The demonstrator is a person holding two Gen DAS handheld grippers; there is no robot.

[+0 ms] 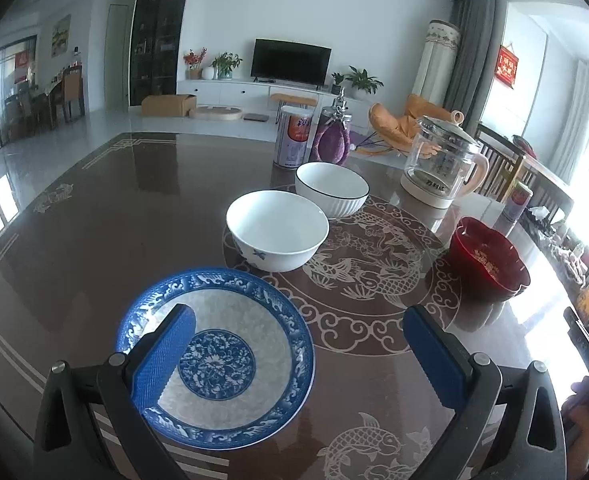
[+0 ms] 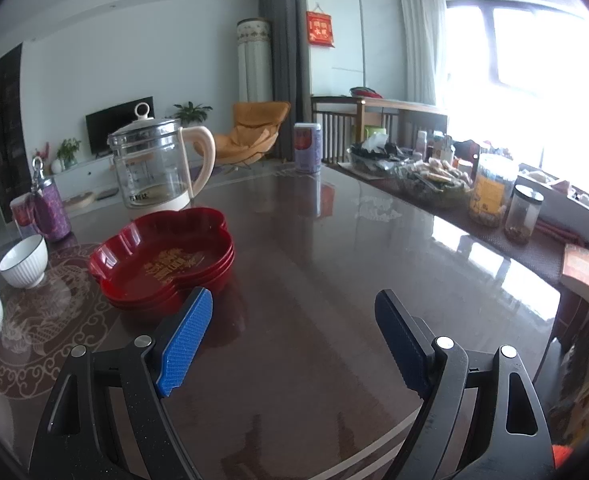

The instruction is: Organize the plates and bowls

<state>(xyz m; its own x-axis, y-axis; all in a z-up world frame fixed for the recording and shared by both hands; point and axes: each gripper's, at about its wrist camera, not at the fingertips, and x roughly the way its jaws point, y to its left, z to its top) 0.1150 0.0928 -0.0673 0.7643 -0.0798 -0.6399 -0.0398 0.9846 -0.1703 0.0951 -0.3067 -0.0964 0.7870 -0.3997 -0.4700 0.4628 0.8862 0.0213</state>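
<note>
A blue-and-white patterned plate [image 1: 230, 360] lies on the dark glass-topped table [image 1: 94, 248] just under my left gripper [image 1: 300, 318], which is open with nothing between its blue pads. Beyond it stand a white bowl with blue flowers [image 1: 277, 236] and a ribbed white bowl with a dark rim [image 1: 332, 189]. A stack of red flower-shaped dishes [image 2: 166, 260] sits to the right, seen as red dishes [image 1: 488, 260] in the left wrist view. My right gripper [image 2: 294, 300] hovers open over bare table, its left pad close to the red stack. The two white bowls [image 2: 24, 262] show at far left.
A glass kettle [image 2: 158, 168] stands behind the red dishes, with a can [image 1: 292, 138] and a purple-covered bottle [image 1: 332, 136] at the back. Jars [image 2: 490, 192], snack trays and a book [image 2: 584, 272] crowd the table's right side. Another can [image 2: 308, 146] stands at the far edge.
</note>
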